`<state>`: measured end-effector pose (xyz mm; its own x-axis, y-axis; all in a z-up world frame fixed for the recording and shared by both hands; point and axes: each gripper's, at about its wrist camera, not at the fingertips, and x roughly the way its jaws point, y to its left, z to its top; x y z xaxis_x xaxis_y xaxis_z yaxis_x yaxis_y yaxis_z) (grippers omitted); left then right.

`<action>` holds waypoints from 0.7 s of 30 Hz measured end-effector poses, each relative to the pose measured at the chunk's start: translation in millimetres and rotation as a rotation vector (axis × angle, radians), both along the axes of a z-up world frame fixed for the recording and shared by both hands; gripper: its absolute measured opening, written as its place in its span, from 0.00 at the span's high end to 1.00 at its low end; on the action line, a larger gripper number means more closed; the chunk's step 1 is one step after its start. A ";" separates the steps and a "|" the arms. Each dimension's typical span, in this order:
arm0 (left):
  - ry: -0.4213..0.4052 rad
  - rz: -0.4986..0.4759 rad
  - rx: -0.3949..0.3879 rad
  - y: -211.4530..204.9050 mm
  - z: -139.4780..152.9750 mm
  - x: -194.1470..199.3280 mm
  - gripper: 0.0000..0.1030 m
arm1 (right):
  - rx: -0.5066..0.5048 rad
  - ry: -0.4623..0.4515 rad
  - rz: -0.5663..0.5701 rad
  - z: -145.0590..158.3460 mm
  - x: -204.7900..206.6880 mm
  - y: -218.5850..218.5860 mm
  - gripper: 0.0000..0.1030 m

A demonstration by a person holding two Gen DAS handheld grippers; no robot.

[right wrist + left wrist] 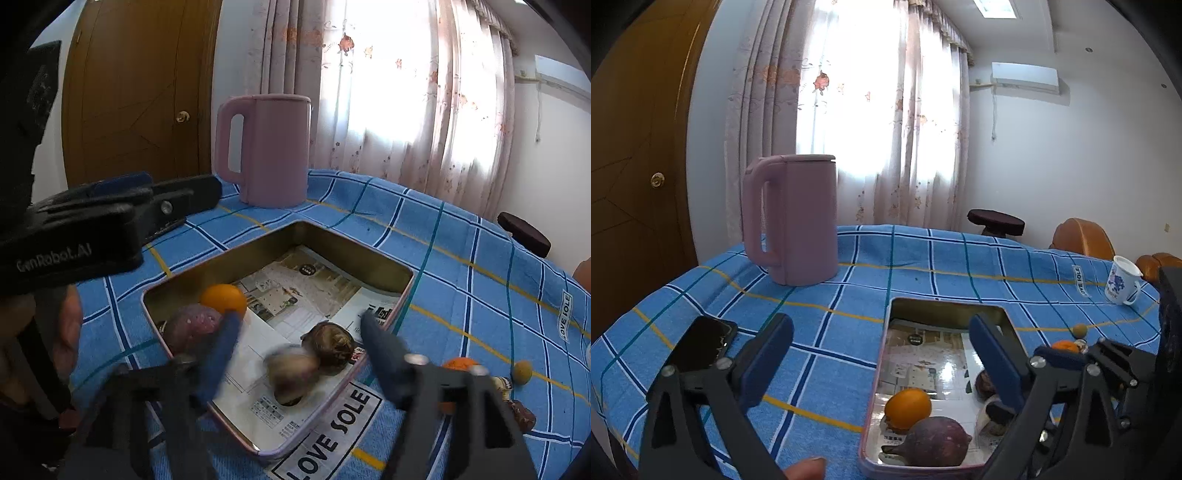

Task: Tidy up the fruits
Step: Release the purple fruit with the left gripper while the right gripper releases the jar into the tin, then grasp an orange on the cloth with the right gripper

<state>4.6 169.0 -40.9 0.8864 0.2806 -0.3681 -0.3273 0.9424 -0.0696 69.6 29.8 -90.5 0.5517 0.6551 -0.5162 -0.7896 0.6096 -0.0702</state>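
Note:
A metal tray (pixel 945 308) (pixel 369 254) lined with printed paper sits on the blue checked cloth. In it lie an orange (pixel 908 408) (pixel 224 297), a purple fruit (pixel 936 441) (pixel 192 326), a blurred purplish fruit (pixel 293 371) and a brown ridged one (pixel 330 345). My left gripper (pixel 882 354) is open and empty over the tray's left rim. My right gripper (pixel 299 325) is open above the two brown fruits, blurred by motion. On the cloth right of the tray lie another orange (pixel 1065 346) (pixel 458 363), a small yellow ball (pixel 1080 329) (pixel 521 372) and a dark fruit (pixel 522 415).
A pink kettle (pixel 798 221) (pixel 269 147) stands at the back left. A black phone (pixel 701 345) lies at the front left. A white mug (pixel 1123 280) stands at the far right edge. The left gripper's body (pixel 92 221) shows left of the tray.

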 end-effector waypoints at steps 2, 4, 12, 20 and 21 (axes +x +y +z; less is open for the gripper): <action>0.004 -0.007 0.005 -2.6 0.8 1.1 0.05 | 0.009 -0.004 -0.016 1.9 -2.7 -10.0 0.30; 0.002 -0.017 0.010 -6.9 2.6 1.1 0.05 | 0.018 -0.011 -0.043 3.3 -4.3 -31.7 0.30; 0.009 -0.118 0.055 -52.3 6.9 10.0 0.02 | 0.023 0.022 -0.346 6.5 19.4 -159.8 0.30; 0.081 -0.297 0.133 -130.3 -2.4 33.8 0.02 | 0.018 0.135 -0.366 -5.3 35.4 -193.9 0.30; 0.092 -0.318 0.141 -138.5 -4.4 36.7 0.02 | 0.020 0.168 -0.347 -8.4 38.4 -191.2 0.30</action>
